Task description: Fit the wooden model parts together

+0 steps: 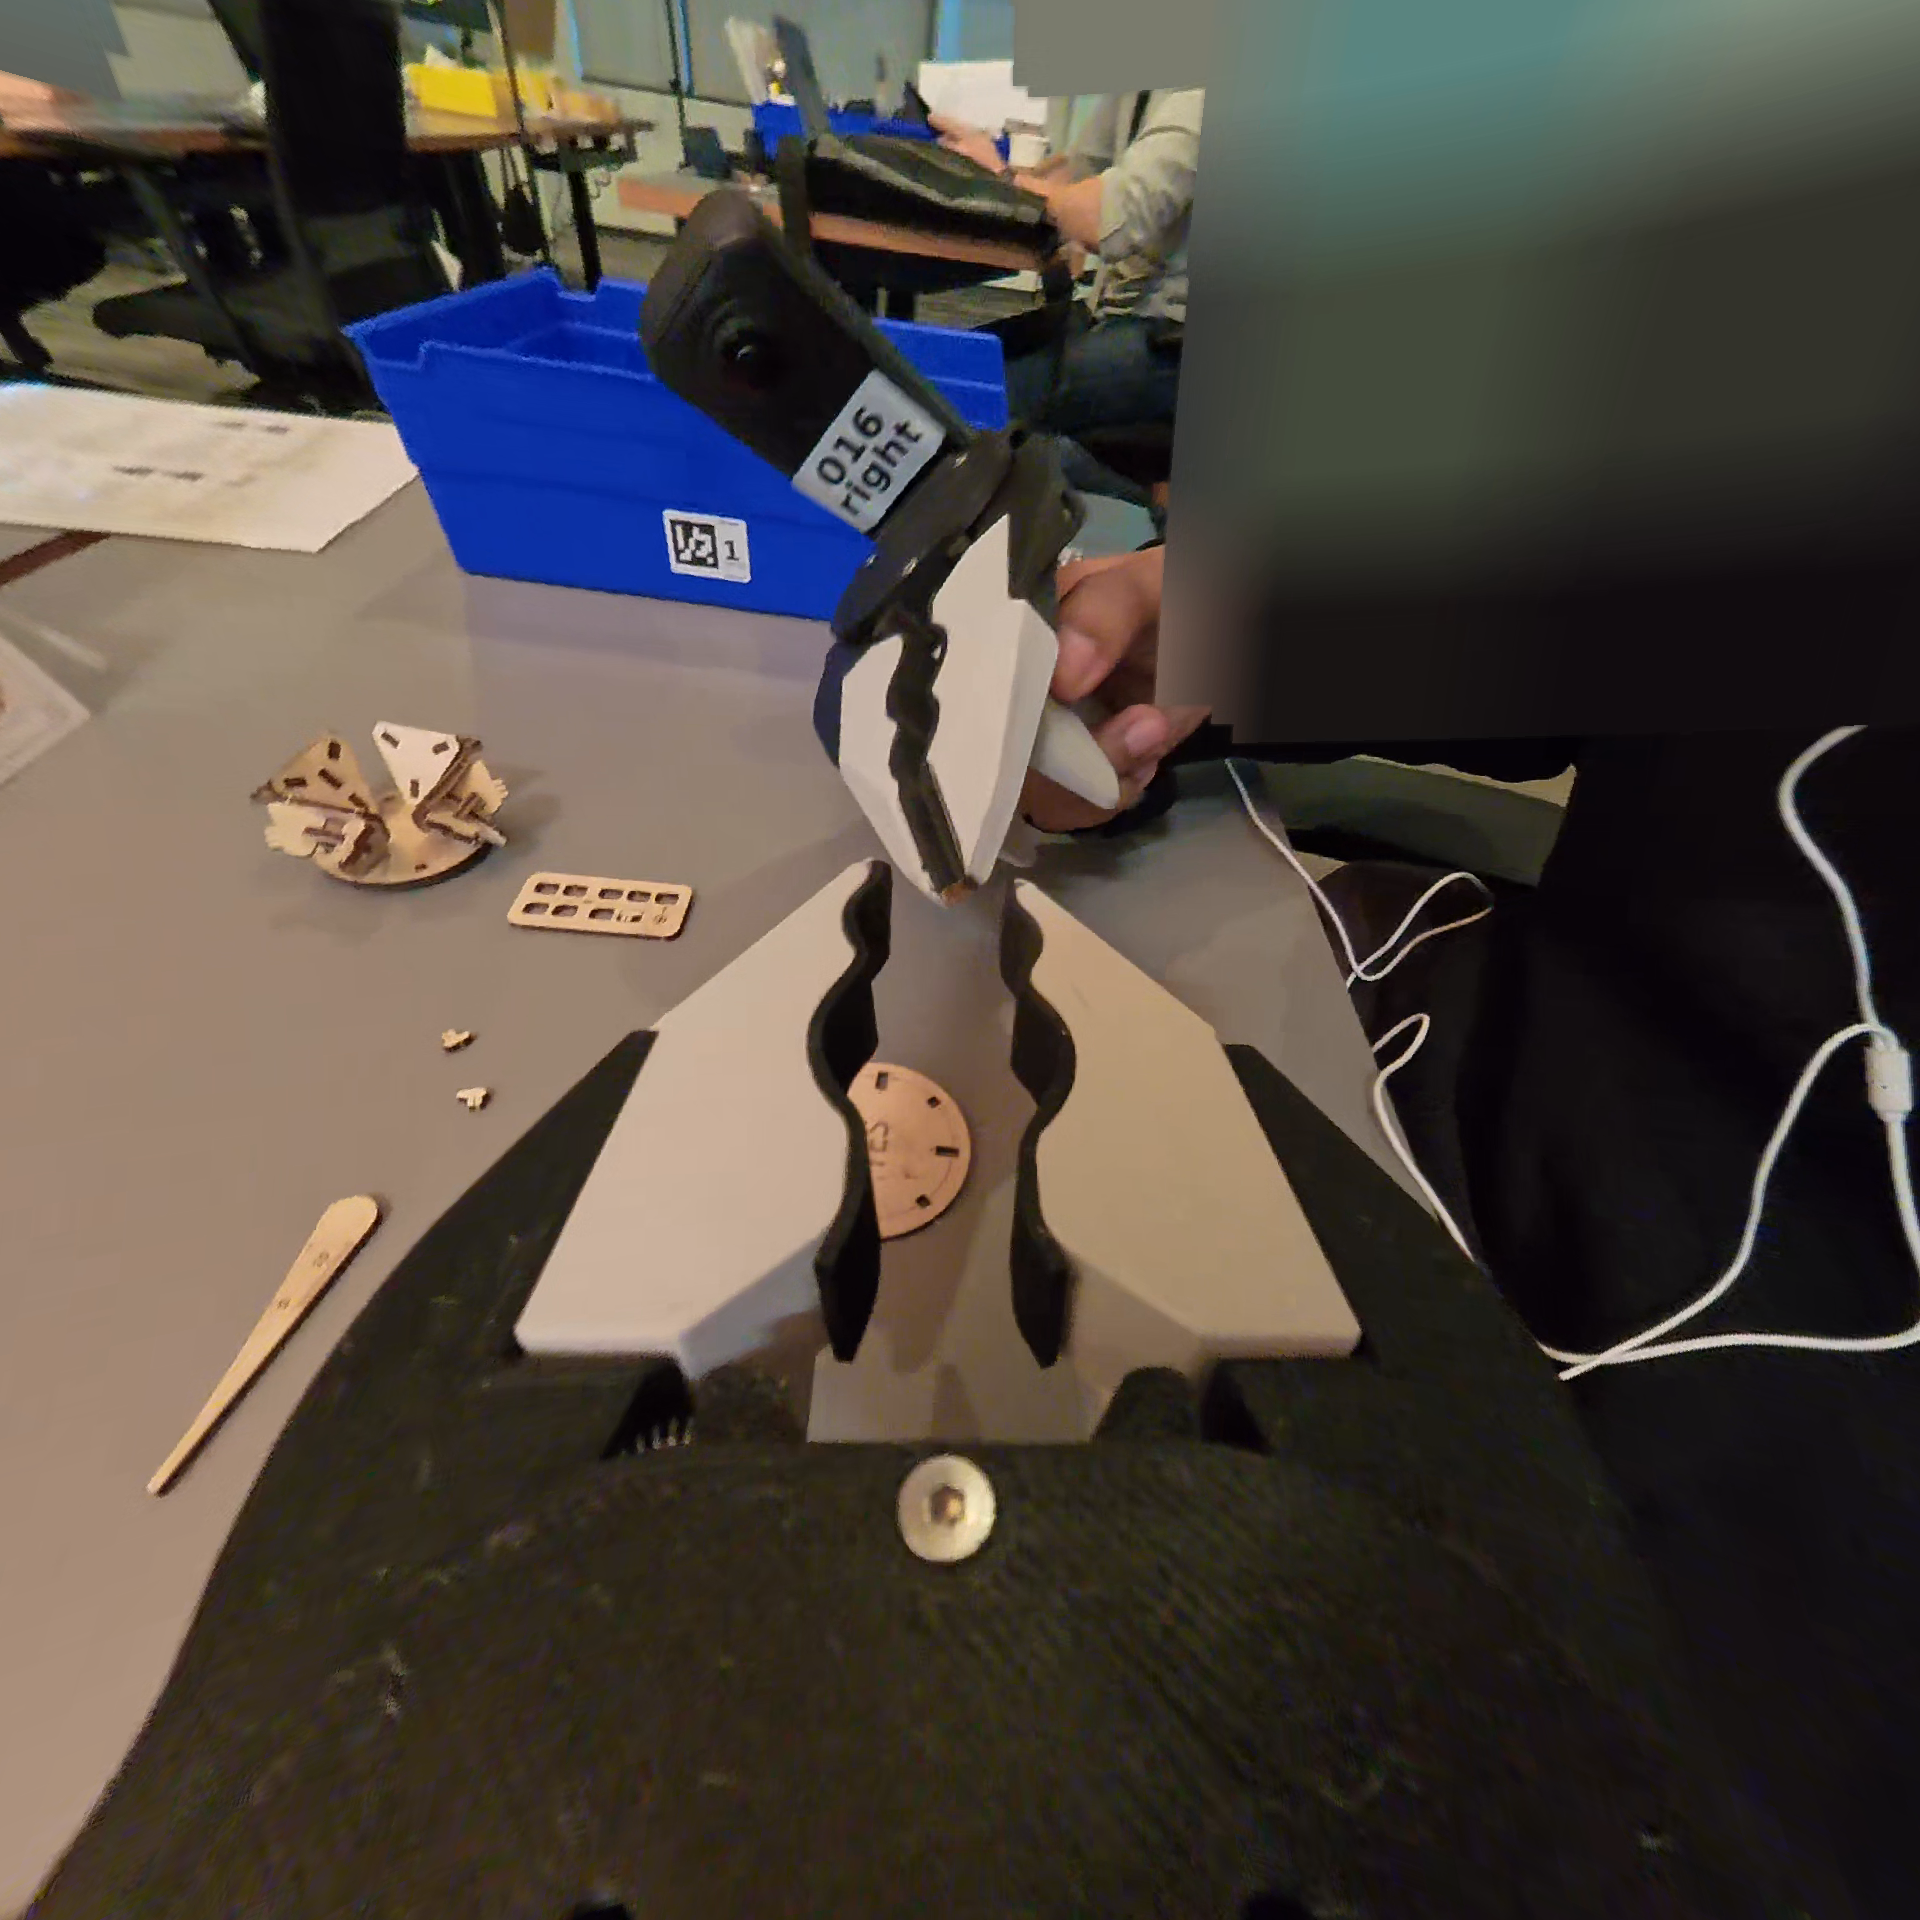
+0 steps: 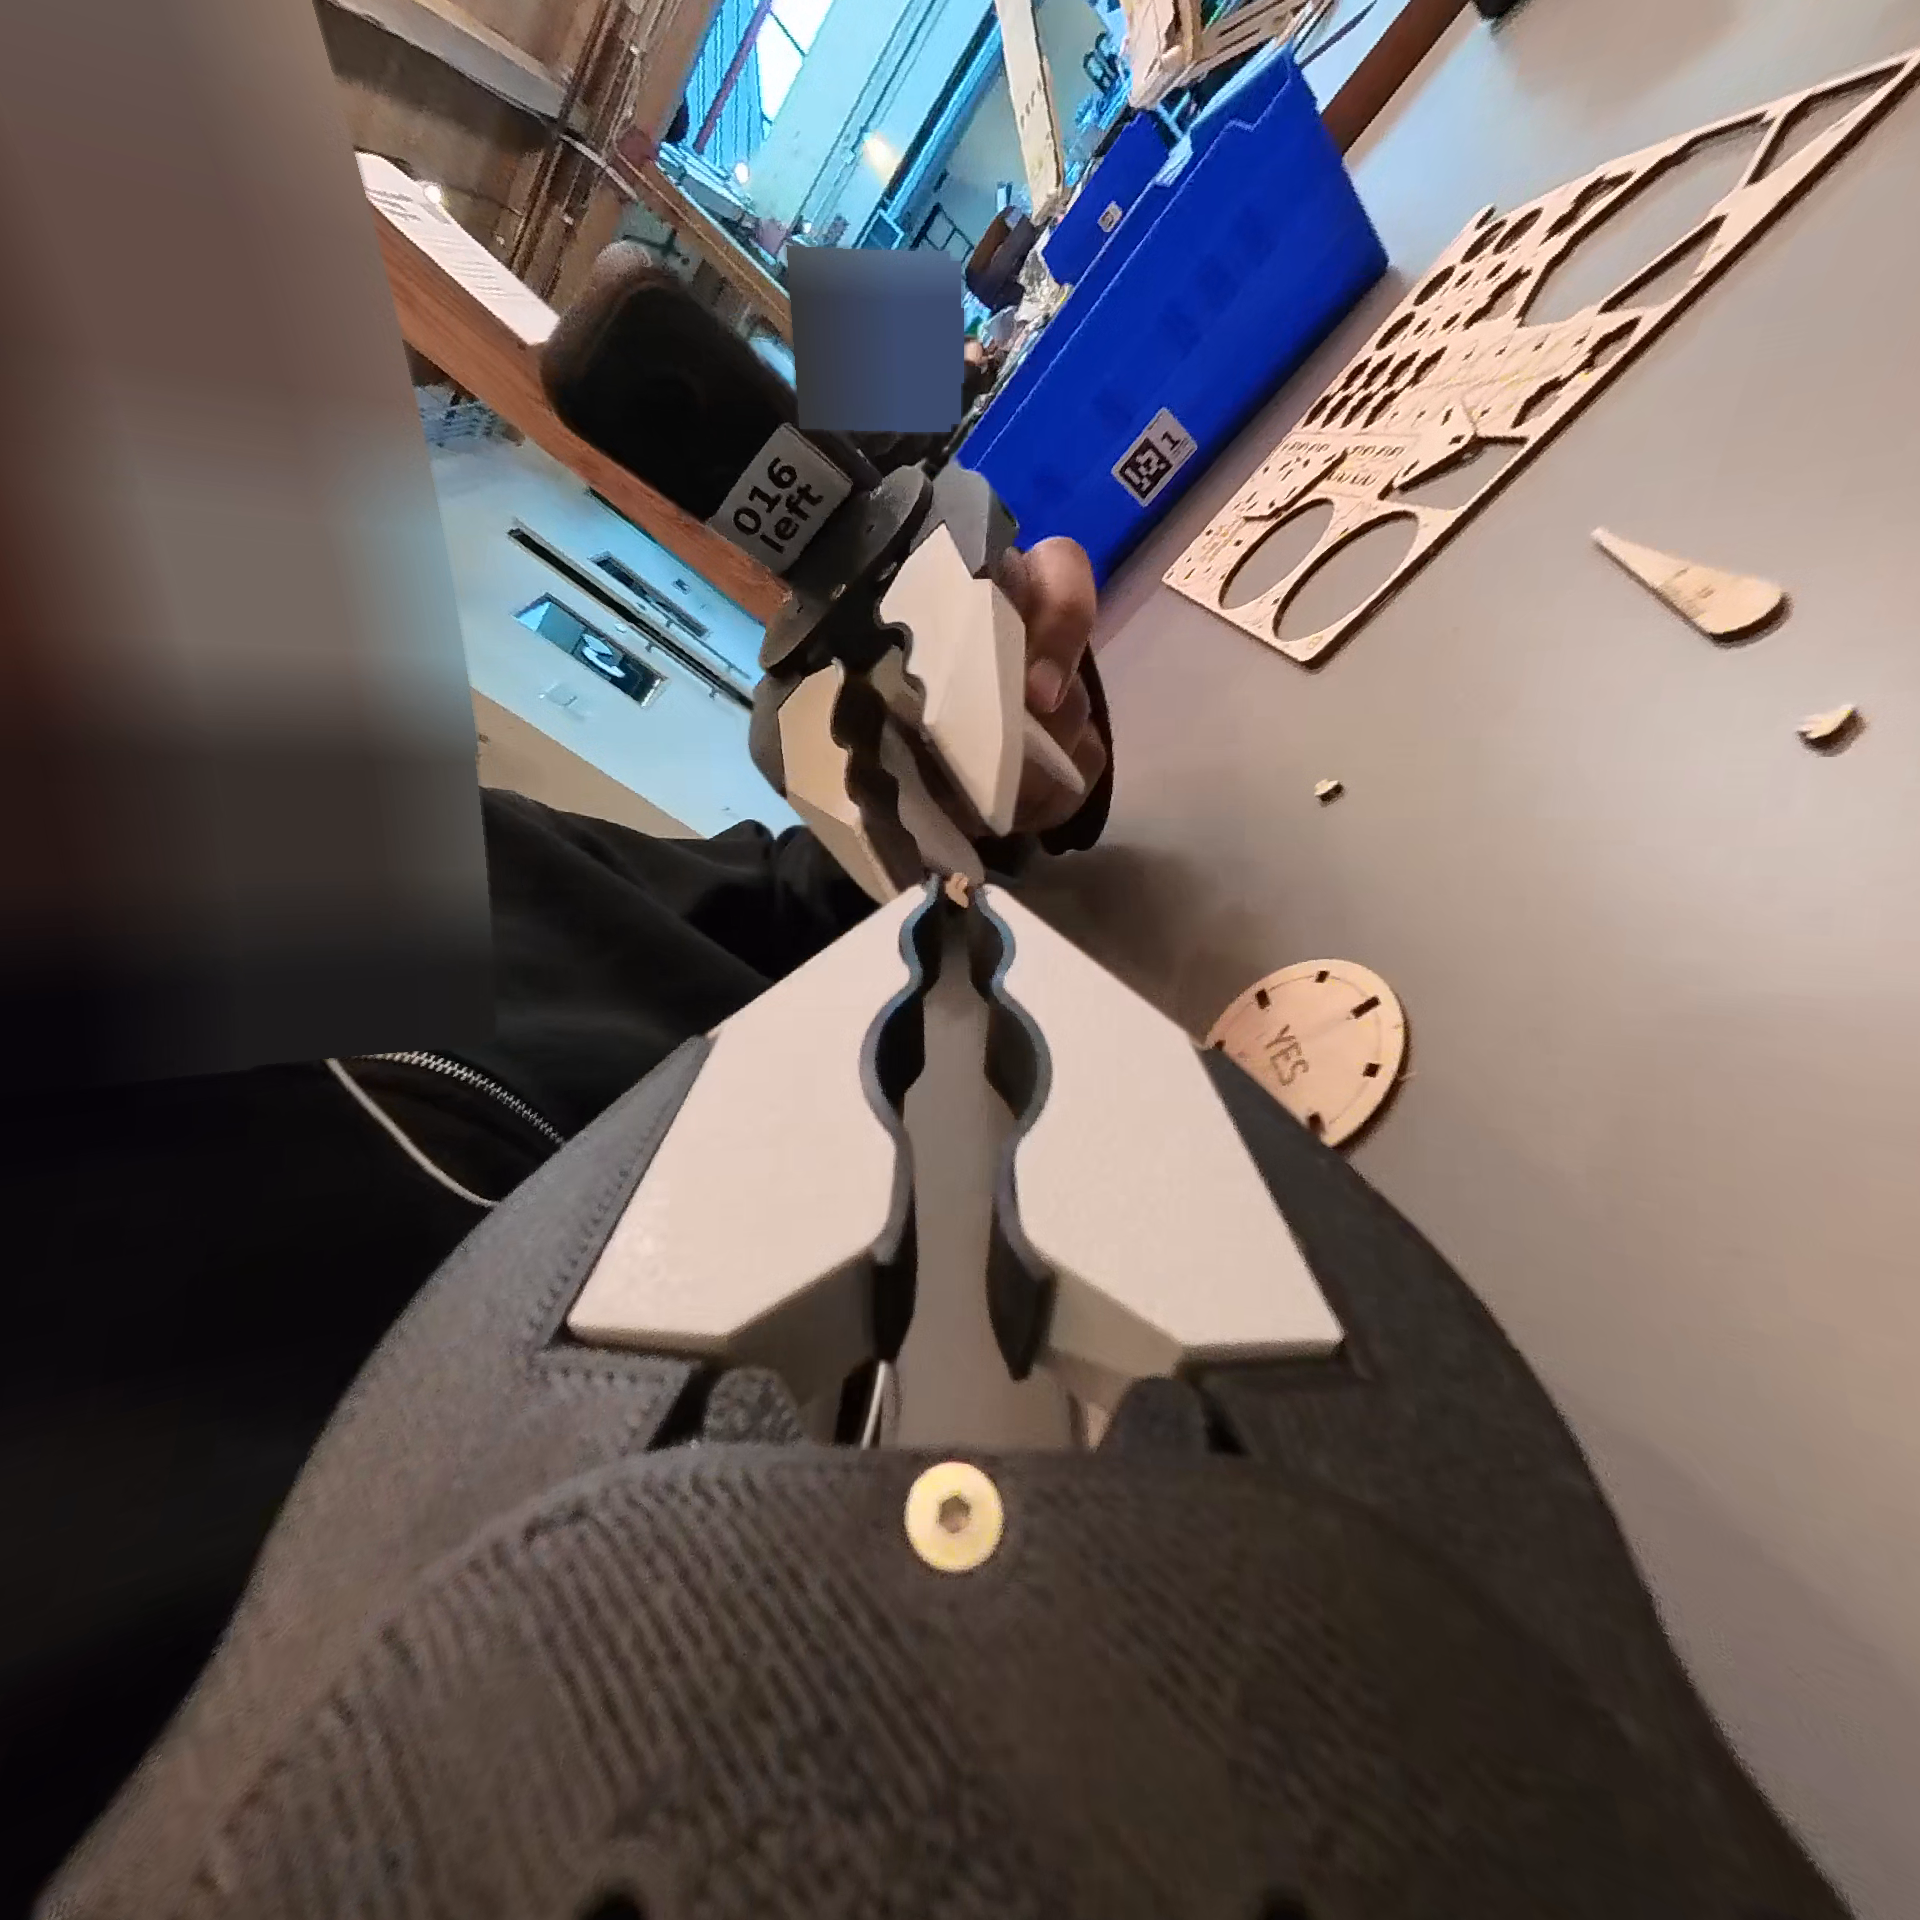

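Observation:
In the left wrist view my left gripper (image 1: 951,906) is open above the grey table (image 1: 312,644). Nothing is pressed between its fingers. My right gripper (image 1: 940,868) reaches in from above, its tips between the left fingertips. It is shut on a small wooden piece (image 1: 954,889) that sticks out of its tips. The right wrist view shows the same: my right gripper (image 2: 956,899) pinches the small wooden piece (image 2: 958,886), with the left gripper (image 2: 935,857) just beyond and its fingers apart. A round wooden disc (image 1: 920,1148) lies on the table under the left fingers; it also shows in the right wrist view (image 2: 1314,1049).
A partly built wooden model (image 1: 379,805), a slotted wooden plate (image 1: 601,904), two tiny wooden bits (image 1: 455,1037) and a tapered wooden stick (image 1: 270,1340) lie to the left. A blue bin (image 1: 582,447) stands behind. A cut-out wooden sheet (image 2: 1507,364) lies near it. A white cable (image 1: 1766,1143) hangs at the right. The tips of both grippers are at nearly the same place. Both grippers' tips are roughly 9 cm from the round wooden disc (image 1: 920,1148).

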`<action>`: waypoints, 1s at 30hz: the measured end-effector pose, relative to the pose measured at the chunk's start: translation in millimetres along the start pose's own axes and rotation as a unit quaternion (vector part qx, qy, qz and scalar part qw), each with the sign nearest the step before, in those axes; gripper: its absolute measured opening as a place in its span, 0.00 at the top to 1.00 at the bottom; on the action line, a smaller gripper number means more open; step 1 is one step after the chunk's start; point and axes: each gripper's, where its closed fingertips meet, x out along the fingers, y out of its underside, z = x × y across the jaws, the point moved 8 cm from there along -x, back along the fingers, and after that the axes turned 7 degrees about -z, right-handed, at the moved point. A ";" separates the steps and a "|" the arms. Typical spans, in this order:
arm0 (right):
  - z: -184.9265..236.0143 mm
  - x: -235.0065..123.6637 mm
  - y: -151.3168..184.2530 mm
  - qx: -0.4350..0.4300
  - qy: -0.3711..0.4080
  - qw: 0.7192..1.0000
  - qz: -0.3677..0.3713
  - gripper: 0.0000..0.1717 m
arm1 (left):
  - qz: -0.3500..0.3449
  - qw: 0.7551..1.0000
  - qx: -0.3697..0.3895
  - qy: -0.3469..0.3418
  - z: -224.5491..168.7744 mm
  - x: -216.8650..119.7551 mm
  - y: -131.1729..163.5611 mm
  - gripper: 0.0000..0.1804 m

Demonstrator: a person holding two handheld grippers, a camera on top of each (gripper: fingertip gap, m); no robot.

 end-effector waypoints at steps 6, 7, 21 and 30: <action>1.2 1.8 1.1 0.020 -0.023 1.000 -0.002 0.99 | -0.007 1.000 0.017 0.015 -4.9 -0.5 -1.8 0.93; 0.9 1.4 1.1 0.021 -0.025 0.999 -0.003 1.00 | -0.007 1.000 0.019 0.017 -5.6 -0.5 -1.9 0.94; -2.7 -3.2 1.9 0.033 -0.027 0.999 -0.014 1.00 | 0.007 1.000 0.015 0.008 -0.8 0.6 3.2 0.97; -5.0 -0.2 6.0 0.060 -0.049 0.997 -0.014 1.00 | 0.020 0.999 0.036 0.017 -4.0 3.3 7.1 0.99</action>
